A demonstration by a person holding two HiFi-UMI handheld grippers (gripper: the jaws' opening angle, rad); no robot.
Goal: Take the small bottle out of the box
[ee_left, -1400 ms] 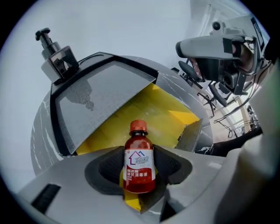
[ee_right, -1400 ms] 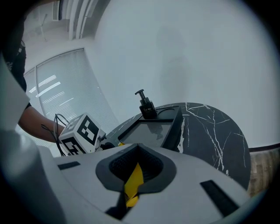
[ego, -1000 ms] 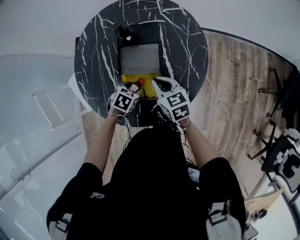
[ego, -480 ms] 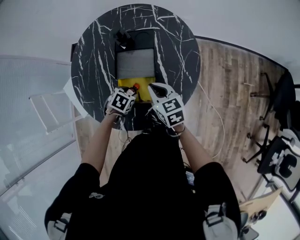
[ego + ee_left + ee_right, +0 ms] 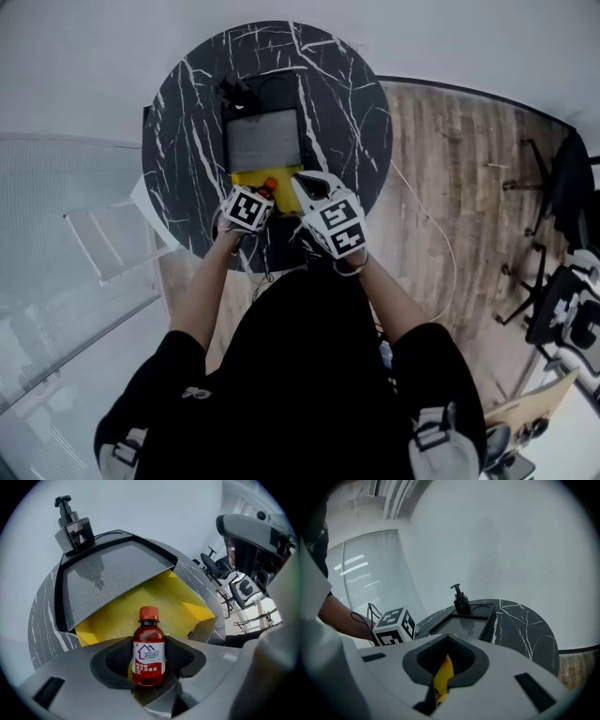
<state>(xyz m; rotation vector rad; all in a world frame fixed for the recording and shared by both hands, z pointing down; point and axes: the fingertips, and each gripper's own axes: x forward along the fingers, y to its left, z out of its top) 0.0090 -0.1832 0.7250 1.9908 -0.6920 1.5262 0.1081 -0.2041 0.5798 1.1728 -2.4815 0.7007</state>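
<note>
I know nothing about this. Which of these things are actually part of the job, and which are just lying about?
Part of the job: bottle, held in the left gripper; yellow box, its flap pinched by the right gripper.
Lying about: grey tray, black clamp, table, office chairs.

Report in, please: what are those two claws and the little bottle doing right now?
Left gripper shut on small bottle, upright. Right gripper pinching yellow flap of box. Nothing seen blocking the bottle.
</note>
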